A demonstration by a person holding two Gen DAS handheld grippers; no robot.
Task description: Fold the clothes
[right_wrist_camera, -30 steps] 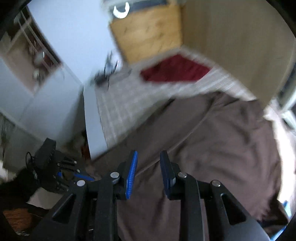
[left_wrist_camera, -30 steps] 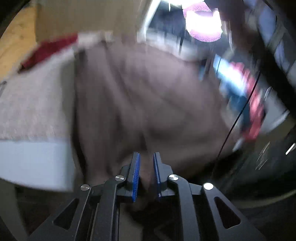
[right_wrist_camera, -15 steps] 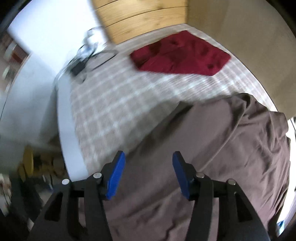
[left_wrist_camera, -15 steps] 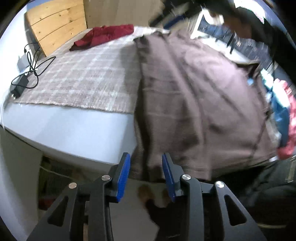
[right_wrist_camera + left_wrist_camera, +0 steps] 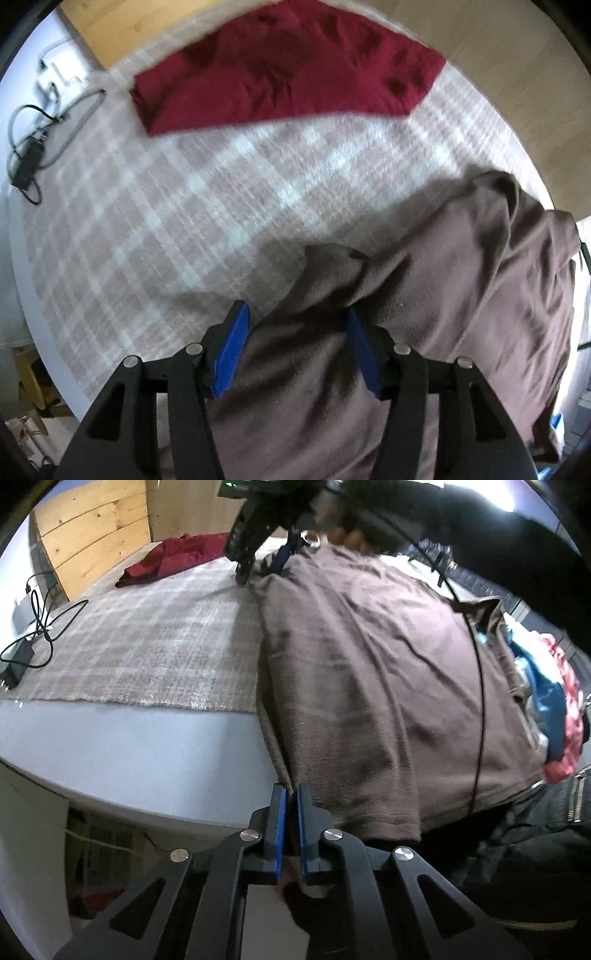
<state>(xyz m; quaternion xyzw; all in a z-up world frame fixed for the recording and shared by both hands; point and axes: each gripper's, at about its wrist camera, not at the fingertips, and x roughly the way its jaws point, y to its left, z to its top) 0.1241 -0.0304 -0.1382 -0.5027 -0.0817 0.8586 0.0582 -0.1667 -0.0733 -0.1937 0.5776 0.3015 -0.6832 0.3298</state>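
Brown garment (image 5: 369, 686) spread over checked blanket (image 5: 147, 646) on bed, near hem hanging past white edge (image 5: 129, 760). Left gripper (image 5: 290, 797) clamped on near hem corner. Right gripper (image 5: 295, 332) jaws just narrowing, straddling bunched far corner, pads apart. Red garment (image 5: 288, 62) well beyond, near wooden headboard (image 5: 92, 535).

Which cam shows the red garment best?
Right wrist view: the red garment fills the top of the frame, lying flat on the checked cloth, its whole outline visible though slightly blurred. The left wrist view shows it only small and far off.
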